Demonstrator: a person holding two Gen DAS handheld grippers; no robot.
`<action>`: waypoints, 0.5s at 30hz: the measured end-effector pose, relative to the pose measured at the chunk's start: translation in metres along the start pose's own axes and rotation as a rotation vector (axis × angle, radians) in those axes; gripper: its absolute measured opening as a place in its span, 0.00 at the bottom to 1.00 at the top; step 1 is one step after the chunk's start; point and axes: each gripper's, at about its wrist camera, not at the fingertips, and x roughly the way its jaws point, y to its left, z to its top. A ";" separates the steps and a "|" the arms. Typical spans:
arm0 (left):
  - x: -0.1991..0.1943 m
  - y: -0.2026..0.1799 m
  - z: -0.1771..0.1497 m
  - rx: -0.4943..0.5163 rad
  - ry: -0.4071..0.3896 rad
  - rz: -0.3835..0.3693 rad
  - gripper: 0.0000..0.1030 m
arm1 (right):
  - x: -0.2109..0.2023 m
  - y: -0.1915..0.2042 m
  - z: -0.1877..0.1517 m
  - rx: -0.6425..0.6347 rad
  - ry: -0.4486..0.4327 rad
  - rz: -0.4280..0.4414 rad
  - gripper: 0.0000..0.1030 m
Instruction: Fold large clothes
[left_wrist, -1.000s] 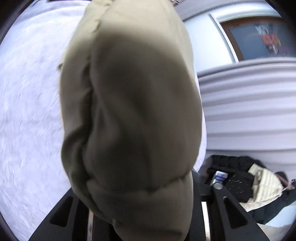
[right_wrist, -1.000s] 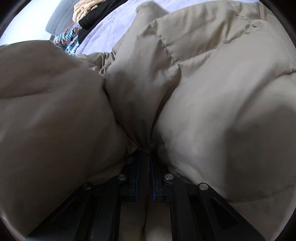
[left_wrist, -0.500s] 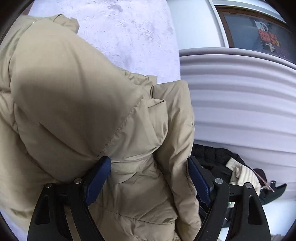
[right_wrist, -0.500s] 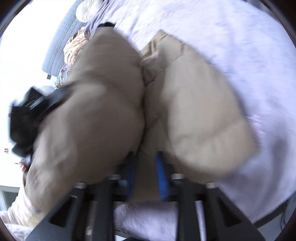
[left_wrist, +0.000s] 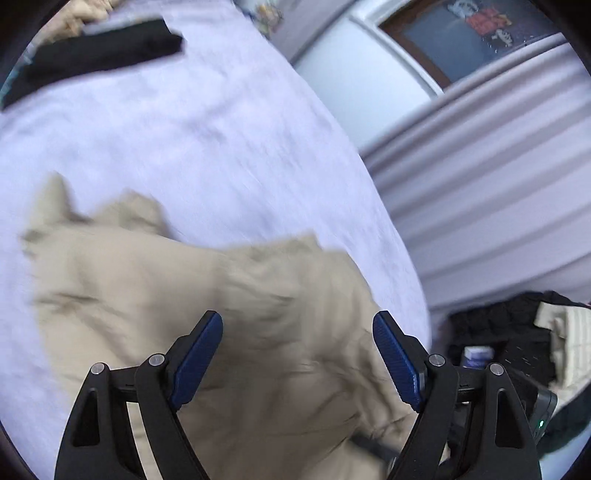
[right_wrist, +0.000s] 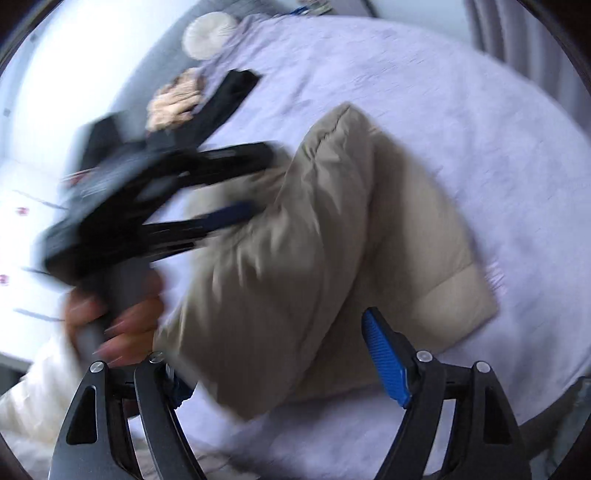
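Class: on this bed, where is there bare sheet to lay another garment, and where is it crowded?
Bare bedspread lies between the beige puffer jacket and the round cushion. Crowded: the black garment corner, near the left claw.

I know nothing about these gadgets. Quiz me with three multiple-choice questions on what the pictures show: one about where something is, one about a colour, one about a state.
1. Where does the puffy beige quilted jacket lie?
A. On the pale lilac bedspread
B. On a wooden floor
C. On a hanger

2. What colour are the ribbed pads inside the fingers of the left hand-held gripper?
A. Red
B. Blue
C. Yellow

3. What is the right hand-held gripper doing to the jacket?
A. Clamping a sleeve tight
B. Pinching the collar shut
C. Gripping nothing, jaws apart

Answers:
1 A, lilac cover shows all around the jacket.
2 B, both pads are plainly dark blue.
3 C, the jaws are opening, with the jacket lying on the bed below them rather than pinched.
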 end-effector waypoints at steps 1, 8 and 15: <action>-0.007 0.007 0.001 0.007 -0.044 0.061 0.81 | 0.002 0.003 0.004 -0.036 -0.032 -0.051 0.53; 0.012 0.095 -0.014 -0.094 -0.022 0.317 0.81 | -0.004 -0.023 0.007 -0.093 -0.038 -0.162 0.14; 0.069 0.034 -0.014 0.027 -0.057 0.405 0.84 | 0.002 -0.083 0.008 -0.059 -0.034 -0.223 0.14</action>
